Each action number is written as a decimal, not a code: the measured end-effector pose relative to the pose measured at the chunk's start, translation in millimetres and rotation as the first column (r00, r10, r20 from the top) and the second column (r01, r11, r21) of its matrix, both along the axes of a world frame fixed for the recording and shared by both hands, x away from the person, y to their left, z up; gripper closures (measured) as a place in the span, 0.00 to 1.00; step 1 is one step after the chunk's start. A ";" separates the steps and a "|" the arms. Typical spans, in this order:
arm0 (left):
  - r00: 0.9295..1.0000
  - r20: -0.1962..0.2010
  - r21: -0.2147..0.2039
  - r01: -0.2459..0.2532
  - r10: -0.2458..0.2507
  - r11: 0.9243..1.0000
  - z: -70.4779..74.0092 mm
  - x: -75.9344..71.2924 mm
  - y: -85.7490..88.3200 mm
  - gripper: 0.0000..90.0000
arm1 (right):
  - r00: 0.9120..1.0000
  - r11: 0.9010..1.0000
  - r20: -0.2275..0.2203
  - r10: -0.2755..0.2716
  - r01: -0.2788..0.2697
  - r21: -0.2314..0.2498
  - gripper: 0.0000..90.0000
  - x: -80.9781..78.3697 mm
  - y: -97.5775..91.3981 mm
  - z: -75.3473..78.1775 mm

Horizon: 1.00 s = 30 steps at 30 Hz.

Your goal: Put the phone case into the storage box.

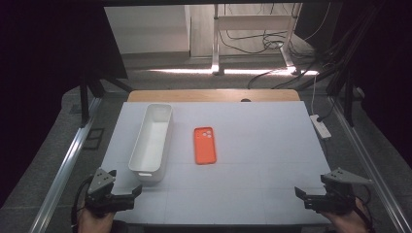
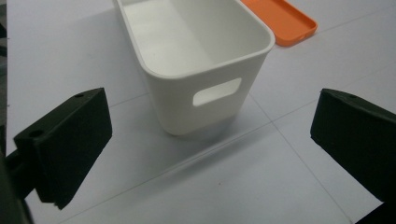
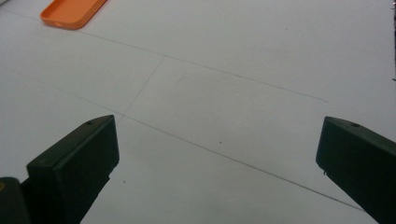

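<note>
Left gripper (image 1: 137, 190): black, blocky jaws spread wide with nothing between them; it sits at the near left corner of the table, held in a hand.
Right gripper (image 1: 297, 193): same black build with a grey three-cornered plate on top; jaws released and wide apart, nothing between them, at the near right corner.
White bin (image 1: 151, 141): long, narrow tub of smooth, matte white plastic with rounded corners and a slot handle cut in its near end; it stands upright just ahead of the left gripper, and in the left gripper view (image 2: 201, 60) its end wall faces the gap between the jaws without touching them.
Bin contents: the inside looks bare as far as it can be seen.
Orange phone case (image 1: 204, 145): flat, rounded rectangle of orange plastic or rubber with a raised rim and camera cut-outs; it lies just beyond the bin's far side as seen from the left gripper (image 2: 280, 18), and well ahead and to the left of the right gripper (image 3: 72, 11), apart from both.
Table (image 1: 262, 145): pale, matte white sheet ruled with thin grid lines, laid over a wooden top whose edge shows at the far side.
Room: dim; grey floor, metal rails on both sides, a white power strip (image 1: 320, 125) off the table's right edge, cables and a white frame farther back.
</note>
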<state>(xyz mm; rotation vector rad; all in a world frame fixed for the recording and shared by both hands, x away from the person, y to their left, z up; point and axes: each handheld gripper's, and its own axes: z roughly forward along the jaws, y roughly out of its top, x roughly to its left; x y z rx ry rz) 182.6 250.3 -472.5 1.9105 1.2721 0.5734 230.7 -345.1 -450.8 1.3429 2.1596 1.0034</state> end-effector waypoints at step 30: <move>0.998 -0.010 -0.003 0.059 -0.060 0.998 -0.6 0.5 -1.2 0.01 | 0.994 0.996 -0.062 0.089 -0.089 0.009 0.00 5.0 3.4 -1.5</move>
